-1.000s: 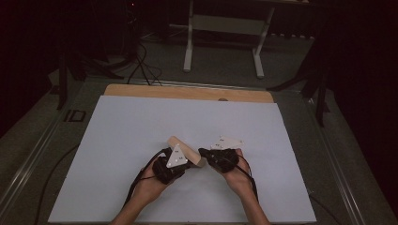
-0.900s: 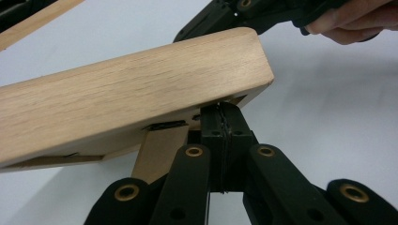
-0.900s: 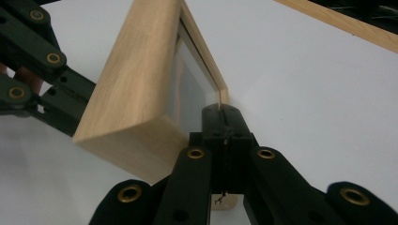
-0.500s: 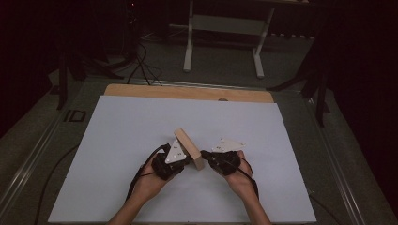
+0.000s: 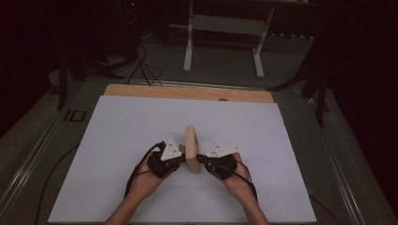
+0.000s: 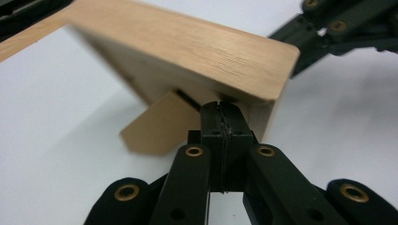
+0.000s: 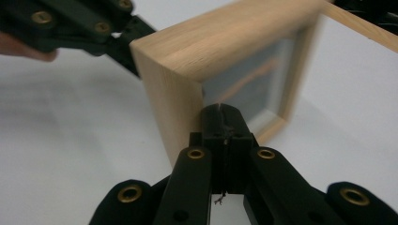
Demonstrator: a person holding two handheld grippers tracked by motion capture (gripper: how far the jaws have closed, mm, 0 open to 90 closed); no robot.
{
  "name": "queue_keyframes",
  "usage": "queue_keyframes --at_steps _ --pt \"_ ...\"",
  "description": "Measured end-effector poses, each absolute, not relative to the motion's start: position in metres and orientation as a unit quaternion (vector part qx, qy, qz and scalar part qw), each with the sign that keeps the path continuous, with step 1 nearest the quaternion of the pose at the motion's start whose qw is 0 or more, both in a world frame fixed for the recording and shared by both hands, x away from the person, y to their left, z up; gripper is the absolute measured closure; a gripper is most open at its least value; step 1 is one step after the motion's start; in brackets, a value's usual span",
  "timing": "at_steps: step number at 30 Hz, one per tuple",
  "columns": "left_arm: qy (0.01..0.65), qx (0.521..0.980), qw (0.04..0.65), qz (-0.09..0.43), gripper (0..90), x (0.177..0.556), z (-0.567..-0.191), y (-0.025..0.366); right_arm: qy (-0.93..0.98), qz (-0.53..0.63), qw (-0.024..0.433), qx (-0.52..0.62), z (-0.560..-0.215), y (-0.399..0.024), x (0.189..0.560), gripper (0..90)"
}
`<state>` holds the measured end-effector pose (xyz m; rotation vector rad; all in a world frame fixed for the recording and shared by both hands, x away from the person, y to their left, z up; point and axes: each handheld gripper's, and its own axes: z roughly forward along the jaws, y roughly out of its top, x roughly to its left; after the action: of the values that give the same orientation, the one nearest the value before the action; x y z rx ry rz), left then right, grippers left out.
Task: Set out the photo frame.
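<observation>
A light wooden picture frame (image 5: 190, 147) stands on edge on the white sheet, its long side running away from me. From its left, my left gripper (image 5: 183, 159) is shut with the tips against the frame's back (image 6: 187, 61), beside the fold-out wooden stand (image 6: 159, 124). From its right, my right gripper (image 5: 199, 158) is shut too, tips against the near corner of the frame's front (image 7: 220, 51), next to the glass (image 7: 263, 89). Nothing lies between either pair of jaws. Each gripper view shows its own gripper, left (image 6: 219, 110) and right (image 7: 219, 112), with the other gripper behind the frame.
The white sheet (image 5: 117, 140) covers most of the table, with a wooden strip (image 5: 187, 92) along its far edge. Beyond the table stand a white metal stand (image 5: 223, 28) and cables on a dark floor.
The frame has swung from lying slanted across the grippers to standing upright and pointing away from me. Both grippers stay shut and have shifted slightly toward me.
</observation>
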<state>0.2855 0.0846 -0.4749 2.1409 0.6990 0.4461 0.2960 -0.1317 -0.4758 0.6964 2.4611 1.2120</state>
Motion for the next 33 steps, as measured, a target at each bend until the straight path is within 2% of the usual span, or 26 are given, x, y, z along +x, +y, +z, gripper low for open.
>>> queue_keyframes --at_steps 13,24,33 --pt "0.286 0.843 0.419 0.177 89.5 0.293 -0.476 0.090 0.862 0.422 0.156 0.235 -0.476 -0.124 0.293 89.9" --pt "0.297 0.837 0.420 0.186 77.3 0.293 -0.477 0.098 0.858 0.432 0.157 0.231 -0.473 -0.128 0.292 80.3" --pt "0.308 0.834 0.419 0.187 73.8 0.294 -0.478 0.108 0.854 0.434 0.160 0.238 -0.472 -0.131 0.294 73.8"
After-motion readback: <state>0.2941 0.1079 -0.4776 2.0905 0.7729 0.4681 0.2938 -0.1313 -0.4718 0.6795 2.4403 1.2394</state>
